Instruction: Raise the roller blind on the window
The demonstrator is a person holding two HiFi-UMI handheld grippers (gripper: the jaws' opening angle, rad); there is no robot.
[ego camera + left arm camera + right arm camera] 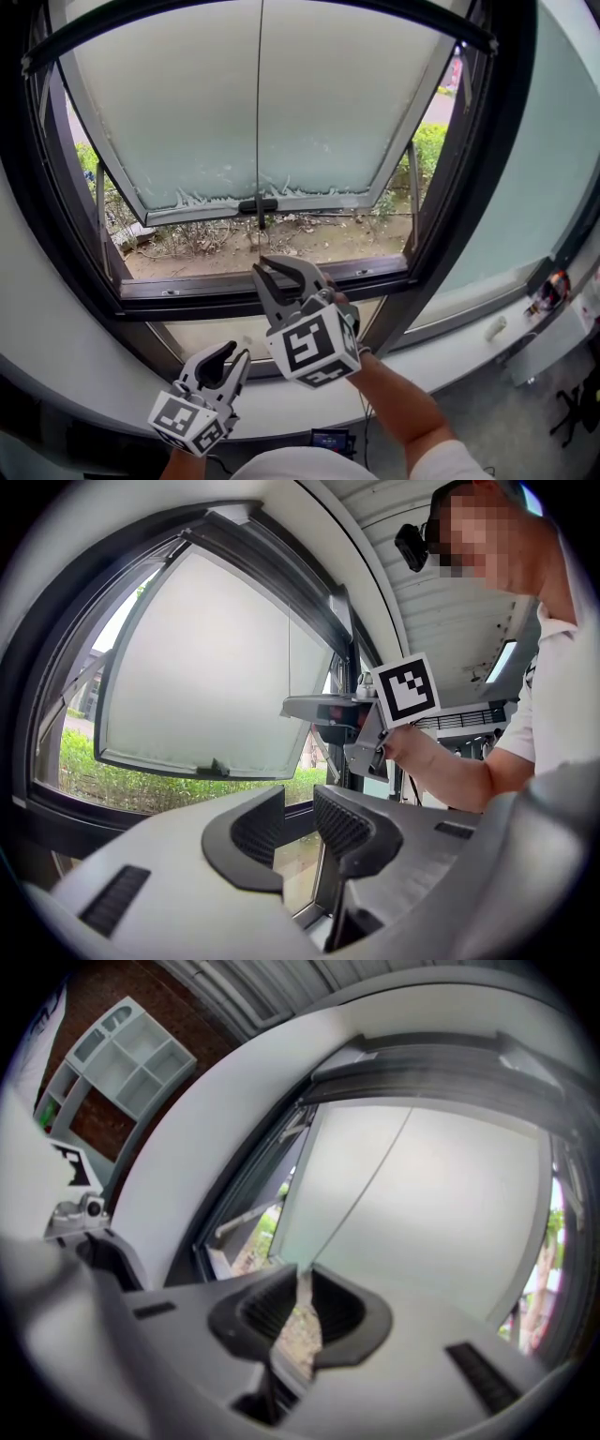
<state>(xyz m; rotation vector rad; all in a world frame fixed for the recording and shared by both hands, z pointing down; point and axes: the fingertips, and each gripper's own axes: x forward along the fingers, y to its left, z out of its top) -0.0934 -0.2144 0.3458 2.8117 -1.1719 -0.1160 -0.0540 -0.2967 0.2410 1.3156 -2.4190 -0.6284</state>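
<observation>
A pale roller blind [234, 103] covers most of the window, and its bottom bar [258, 204] hangs above a strip of bare glass. A thin cord [260, 103] runs straight down the blind's middle. My right gripper [260, 264] is raised just below the bar. In the right gripper view the cord [370, 1180] slants down into the narrow gap of the right gripper [302, 1279]. The pads stand a little apart and do not press it. My left gripper [236, 352] sits lower left, open and empty; in its own view the left gripper [298, 803] faces the blind [197, 658].
A dark window frame [281, 286] borders the glass above a white curved sill [450, 361]. Bushes [427, 145] and bare soil lie outside. White shelving [131, 1054] stands against a brick wall at the left of the right gripper view. Small items [553, 291] lie at the right.
</observation>
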